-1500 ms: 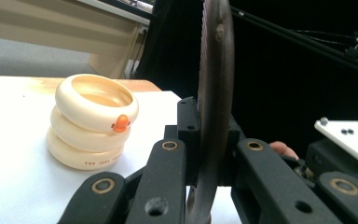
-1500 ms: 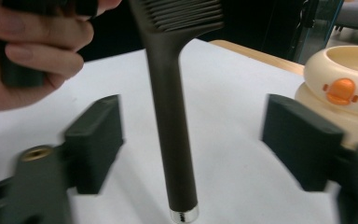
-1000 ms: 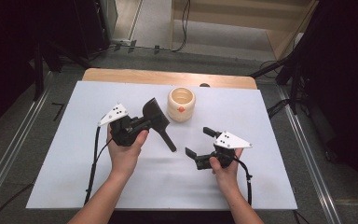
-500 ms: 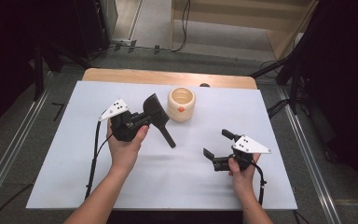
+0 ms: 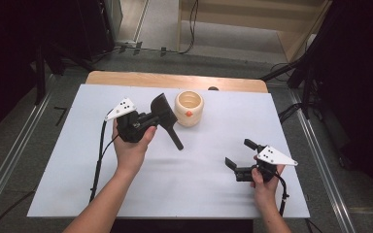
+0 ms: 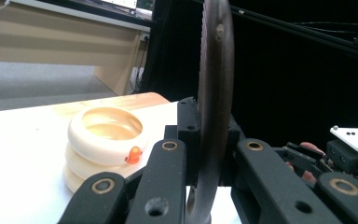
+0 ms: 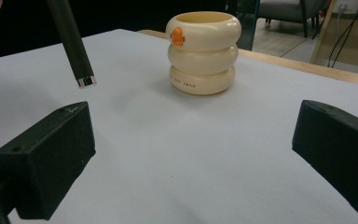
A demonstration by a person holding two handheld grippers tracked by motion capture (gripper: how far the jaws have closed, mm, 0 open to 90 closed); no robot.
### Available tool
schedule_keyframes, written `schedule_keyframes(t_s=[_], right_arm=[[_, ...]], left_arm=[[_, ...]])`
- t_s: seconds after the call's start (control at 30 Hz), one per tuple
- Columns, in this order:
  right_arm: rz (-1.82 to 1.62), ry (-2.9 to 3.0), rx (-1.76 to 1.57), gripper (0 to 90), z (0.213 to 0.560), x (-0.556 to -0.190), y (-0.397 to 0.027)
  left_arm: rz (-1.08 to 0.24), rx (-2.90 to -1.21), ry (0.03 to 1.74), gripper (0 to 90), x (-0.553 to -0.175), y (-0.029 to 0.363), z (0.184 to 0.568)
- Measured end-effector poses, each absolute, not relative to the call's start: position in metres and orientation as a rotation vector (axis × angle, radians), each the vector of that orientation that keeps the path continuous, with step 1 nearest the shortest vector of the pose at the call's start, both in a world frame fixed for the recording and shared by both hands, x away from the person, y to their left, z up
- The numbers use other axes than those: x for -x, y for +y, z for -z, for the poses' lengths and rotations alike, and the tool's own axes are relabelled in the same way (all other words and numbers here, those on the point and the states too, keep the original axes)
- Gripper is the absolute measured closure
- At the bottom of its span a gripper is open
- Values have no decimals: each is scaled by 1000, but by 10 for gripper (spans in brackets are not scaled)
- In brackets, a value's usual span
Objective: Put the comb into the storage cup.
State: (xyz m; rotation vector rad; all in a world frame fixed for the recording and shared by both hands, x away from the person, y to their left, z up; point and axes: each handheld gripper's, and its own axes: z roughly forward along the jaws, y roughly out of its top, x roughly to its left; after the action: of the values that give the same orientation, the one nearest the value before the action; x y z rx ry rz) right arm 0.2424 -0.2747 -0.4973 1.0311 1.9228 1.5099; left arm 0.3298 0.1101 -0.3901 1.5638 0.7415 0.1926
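Note:
My left gripper (image 5: 150, 119) hangs above the table's left middle, shut on a black spatula (image 5: 174, 137). Its flat blade points up and away, and its handle slants down to the right. In the left gripper view the blade (image 6: 214, 70) stands edge-on between my jaws (image 6: 209, 156). A cream ringed cup (image 5: 188, 108) with an orange dot stands just right of the blade, also cup (image 6: 105, 140) and cup (image 7: 203, 46). My right gripper (image 5: 238, 153) rests low at the front right, open with nothing between its jaws (image 7: 193, 154). The spatula handle (image 7: 70, 42) hangs ahead of it.
The white sheet (image 5: 77, 194) covers a wooden table whose bare strip (image 5: 175, 80) shows along the far edge. A small dark object (image 5: 212, 89) lies behind the cup. Cables trail from both grippers toward the front edge. Dark stands and floor surround the table.
My right gripper has moved to the right and nearer the front edge, away from the spatula handle, still open. The left gripper and spatula have stayed in place.

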Motion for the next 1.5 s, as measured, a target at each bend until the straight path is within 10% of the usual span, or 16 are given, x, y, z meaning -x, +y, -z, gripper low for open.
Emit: schedule_keyframes(t_s=[1.5], right_arm=[[-1474, 1901, -1108, 0, 513, -221, -317]], left_arm=[[-214, -1561, 720, 851, -366, 116, 360]])
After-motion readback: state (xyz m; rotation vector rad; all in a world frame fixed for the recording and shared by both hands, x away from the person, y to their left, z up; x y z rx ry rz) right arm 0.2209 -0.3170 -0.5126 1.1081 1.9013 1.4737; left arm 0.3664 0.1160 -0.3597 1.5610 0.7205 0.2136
